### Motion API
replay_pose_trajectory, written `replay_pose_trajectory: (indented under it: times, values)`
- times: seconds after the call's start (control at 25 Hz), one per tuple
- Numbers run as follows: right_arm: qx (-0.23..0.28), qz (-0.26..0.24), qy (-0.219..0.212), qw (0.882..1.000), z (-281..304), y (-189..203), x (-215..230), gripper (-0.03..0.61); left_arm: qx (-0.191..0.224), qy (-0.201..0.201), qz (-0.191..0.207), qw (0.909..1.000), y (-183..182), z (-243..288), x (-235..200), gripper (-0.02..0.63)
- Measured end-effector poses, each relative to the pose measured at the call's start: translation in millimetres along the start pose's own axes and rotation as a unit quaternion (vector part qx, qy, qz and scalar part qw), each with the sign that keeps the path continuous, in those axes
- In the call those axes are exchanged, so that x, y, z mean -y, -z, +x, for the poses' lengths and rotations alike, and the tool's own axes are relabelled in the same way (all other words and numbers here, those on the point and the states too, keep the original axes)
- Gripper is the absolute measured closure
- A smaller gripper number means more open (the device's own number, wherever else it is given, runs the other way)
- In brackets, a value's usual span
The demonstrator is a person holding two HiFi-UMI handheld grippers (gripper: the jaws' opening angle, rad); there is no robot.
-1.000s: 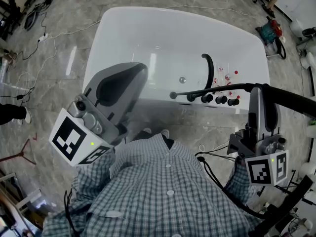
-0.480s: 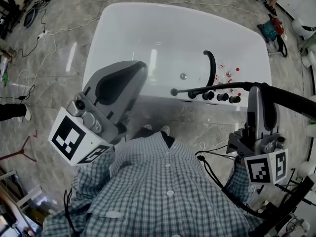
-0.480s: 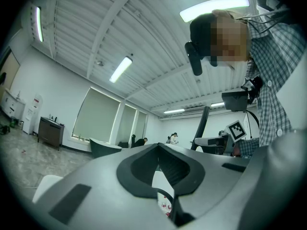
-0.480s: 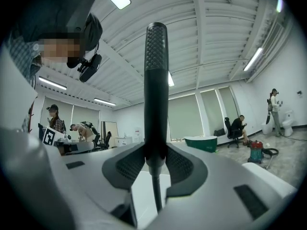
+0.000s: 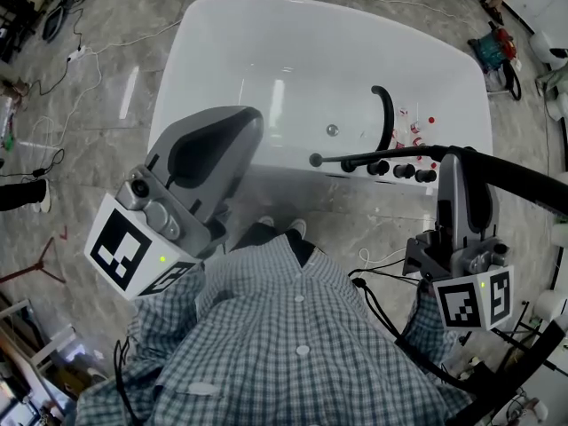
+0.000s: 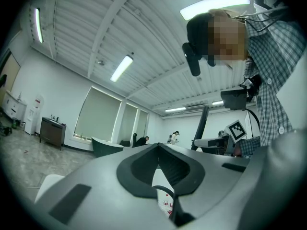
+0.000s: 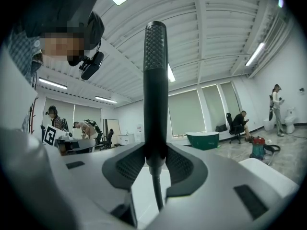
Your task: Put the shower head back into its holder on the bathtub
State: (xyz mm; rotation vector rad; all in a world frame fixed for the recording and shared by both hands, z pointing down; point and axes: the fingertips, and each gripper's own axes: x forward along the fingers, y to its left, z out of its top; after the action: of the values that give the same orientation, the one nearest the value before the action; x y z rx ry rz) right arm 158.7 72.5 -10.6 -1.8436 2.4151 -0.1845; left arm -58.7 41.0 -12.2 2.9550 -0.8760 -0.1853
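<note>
Head view: white bathtub point(image 5: 213, 25) fills the upper centre. A black curved spout point(image 5: 386, 118) and a row of black knobs point(image 5: 401, 170) sit on its near rim, right of centre.

Right gripper point(image 5: 457, 158) is pinching the black stick shower head point(image 5: 524, 180) low on its handle. Right gripper view confirms this: the pads are clamped on the handle point(image 7: 155, 80), the textured end is at the top of the frame, and a thin hose point(image 7: 156, 195) drops below the jaws.

Long axis in head view: the thick wand runs from the jaws to the right edge of the frame. The thin hose point(image 5: 382, 156) runs left over the knobs to a small round fitting point(image 5: 315, 160) on the rim. That fitting is probably the holder, but this cannot be confirmed.

Left gripper point(image 5: 232, 130) is at the lower left with its jaws pressed together on nothing, and it is farther from the fittings.

Judgement: the target lies left of the right jaws and beyond them, so the wand needs swinging round hose-end first.
</note>
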Motion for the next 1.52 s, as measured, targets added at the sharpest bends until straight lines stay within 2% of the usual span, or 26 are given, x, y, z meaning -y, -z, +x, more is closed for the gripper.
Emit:
replay_pose_trajectory:
  times: [0.8,1.04,1.52]
  values:
    - [-0.043,0.021,-0.017,0.999,26,45,-7,0.446,-0.013,0.013,-0.023,0.9996,24,2,-5,0.606]
    - [-0.058,0.007,-0.02,0.998,33,64,-7,0.446,-0.019,0.016,-0.037,0.999,37,5,-7,0.606]
    - [-0.084,0.019,-0.022,0.996,44,93,0,0.446,-0.032,0.021,-0.053,0.9979,64,16,-11,0.606]
